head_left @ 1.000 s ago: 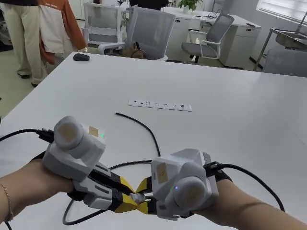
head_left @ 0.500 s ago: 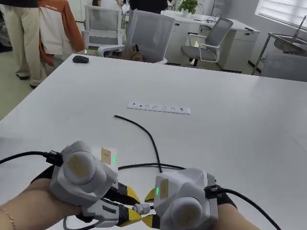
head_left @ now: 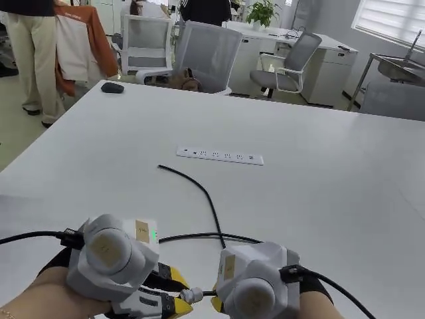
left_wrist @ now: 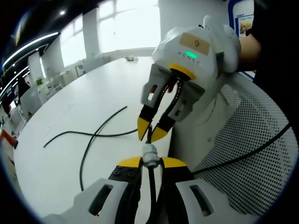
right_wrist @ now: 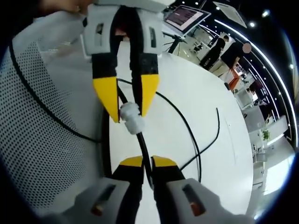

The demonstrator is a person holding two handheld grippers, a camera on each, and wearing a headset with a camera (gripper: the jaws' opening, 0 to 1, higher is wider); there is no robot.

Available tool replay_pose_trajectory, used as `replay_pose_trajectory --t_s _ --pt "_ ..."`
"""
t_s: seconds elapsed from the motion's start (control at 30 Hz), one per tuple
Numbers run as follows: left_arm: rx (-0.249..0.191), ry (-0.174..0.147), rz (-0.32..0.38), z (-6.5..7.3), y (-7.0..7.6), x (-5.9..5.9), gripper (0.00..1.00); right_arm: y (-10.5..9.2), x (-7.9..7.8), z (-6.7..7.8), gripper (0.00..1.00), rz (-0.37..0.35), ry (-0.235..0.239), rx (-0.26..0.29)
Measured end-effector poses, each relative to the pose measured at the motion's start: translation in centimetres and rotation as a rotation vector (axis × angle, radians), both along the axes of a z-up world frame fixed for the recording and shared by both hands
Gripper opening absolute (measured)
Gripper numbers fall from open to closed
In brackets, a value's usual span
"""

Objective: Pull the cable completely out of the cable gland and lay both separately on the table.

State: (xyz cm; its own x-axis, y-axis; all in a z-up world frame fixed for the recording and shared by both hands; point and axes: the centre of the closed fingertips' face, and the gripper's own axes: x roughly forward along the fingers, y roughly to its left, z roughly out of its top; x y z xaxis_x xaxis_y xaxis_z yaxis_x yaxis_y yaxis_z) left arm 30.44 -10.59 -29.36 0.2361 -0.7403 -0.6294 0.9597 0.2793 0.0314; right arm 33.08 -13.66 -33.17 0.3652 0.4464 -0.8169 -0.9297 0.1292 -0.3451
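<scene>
Down near the front edge of the smooth white table point(head_left: 319, 173), both hands hold their grippers tip to tip. The left gripper point(left_wrist: 150, 163) pinches the small, ribbed, white plastic cable gland point(left_wrist: 150, 154) between its yellow pads. The right gripper point(right_wrist: 147, 162) is clamped on the thin, round black cable point(right_wrist: 141, 147) just beside it, and the cable runs through the gland. The head view adds the cable's loose length curving across the table, ending near a flat white power strip point(head_left: 220, 156).
</scene>
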Motion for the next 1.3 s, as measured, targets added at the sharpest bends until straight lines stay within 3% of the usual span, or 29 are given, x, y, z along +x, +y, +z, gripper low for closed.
replay_pose_trajectory --t_s 0.17,0.43,0.47,0.53,0.63,0.7,0.83,0.87,0.97,1.07,1.23,1.3 --pt "0.034 -0.006 -0.003 -0.5 0.3 -0.1 0.16 -1.6 0.6 -0.6 0.04 -0.066 0.006 -0.049" --pt "0.022 -0.003 0.012 -0.4 0.4 0.1 0.16 -5.3 1.8 -1.2 0.05 -0.243 0.021 -0.128" --pt "0.022 -0.004 0.013 -0.4 0.5 0.2 0.16 -6.3 2.0 -1.3 0.05 -0.301 0.024 -0.157" --pt "0.016 -0.003 0.014 -0.4 0.4 0.2 0.16 -7.3 2.6 -1.3 0.05 -0.294 -0.016 -0.219" --pt "0.007 -0.002 0.009 -0.2 0.2 0.2 0.16 -7.2 2.3 -1.5 0.06 -0.312 0.016 -0.197" --pt "0.014 -0.006 0.009 -0.2 0.2 0.3 0.16 -6.8 1.9 -1.8 0.08 -0.278 0.032 -0.193" --pt "0.013 -0.006 0.002 -0.2 0.0 0.0 0.16 -2.4 0.6 -1.0 0.28 -0.162 0.063 -0.011" --pt "0.016 -0.009 -0.004 -0.2 -0.1 -0.1 0.16 -1.3 0.1 -0.5 0.29 -0.139 0.066 0.023" --pt "0.029 -0.019 -0.014 -0.3 -0.2 -0.1 0.16 1.0 -0.5 0.7 0.24 -0.013 0.006 0.059" --pt "0.029 -0.023 -0.019 -0.2 -0.2 -0.2 0.16 2.9 -1.5 1.7 0.22 0.049 0.008 0.135" --pt "0.031 -0.034 -0.03 -0.1 -0.1 -0.3 0.16 2.7 -1.4 1.7 0.07 0.05 0.008 0.138" --pt "0.029 -0.036 -0.033 0.0 -0.2 -0.3 0.16 2.5 -1.4 1.6 0.07 0.007 0.049 0.17"
